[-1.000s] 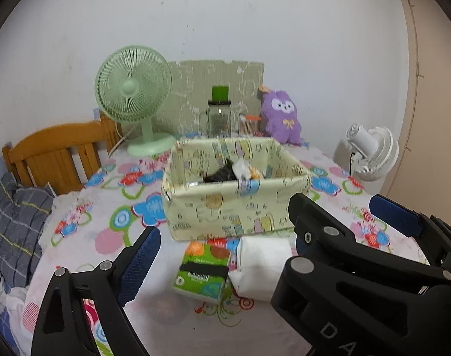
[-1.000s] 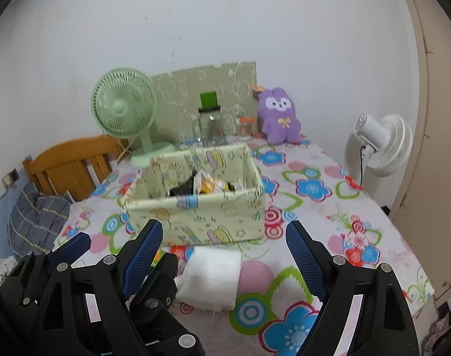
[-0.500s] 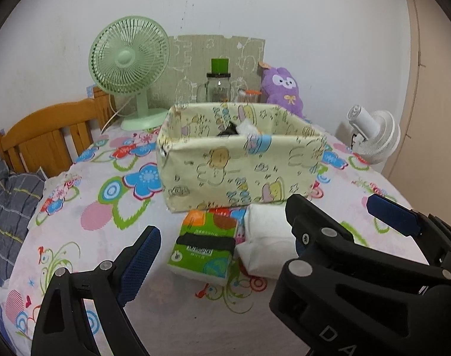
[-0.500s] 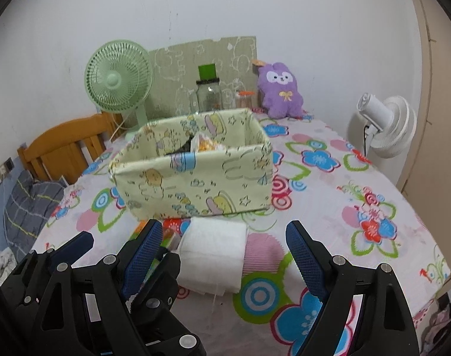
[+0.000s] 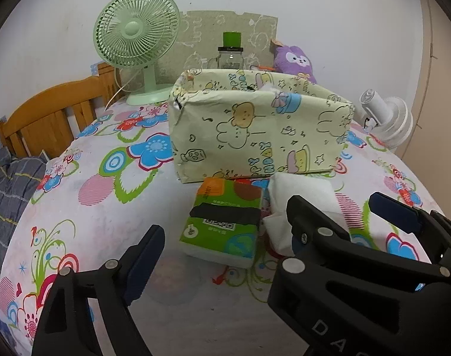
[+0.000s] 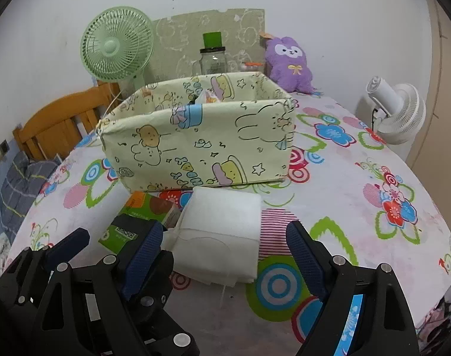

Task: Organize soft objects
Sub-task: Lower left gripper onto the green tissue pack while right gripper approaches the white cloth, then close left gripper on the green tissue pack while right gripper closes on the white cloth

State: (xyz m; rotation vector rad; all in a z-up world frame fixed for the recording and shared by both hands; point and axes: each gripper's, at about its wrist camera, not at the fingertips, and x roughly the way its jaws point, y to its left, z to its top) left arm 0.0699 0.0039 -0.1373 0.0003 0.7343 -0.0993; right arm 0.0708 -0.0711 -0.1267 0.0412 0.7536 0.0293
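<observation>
A green and orange tissue pack (image 5: 225, 219) lies on the flowered table in front of a pale yellow fabric bin (image 5: 261, 130). A white soft pack (image 5: 302, 204) lies to its right. My left gripper (image 5: 222, 249) is open, its fingers either side of the tissue pack, just short of it. My right gripper (image 6: 222, 246) is open, its fingers either side of the white pack (image 6: 222, 234), close above the table. The bin (image 6: 201, 145) holds a few items. The tissue pack (image 6: 142, 219) shows left of the white pack.
A green desk fan (image 5: 136, 41), a glass jar (image 5: 229, 56) and a purple plush toy (image 6: 287, 62) stand behind the bin. A white fan (image 6: 397, 112) stands off the table's right edge. A wooden chair back (image 5: 44, 118) is at the left.
Both grippers have moved down and forward toward the two packs. The packs and the bin have not moved.
</observation>
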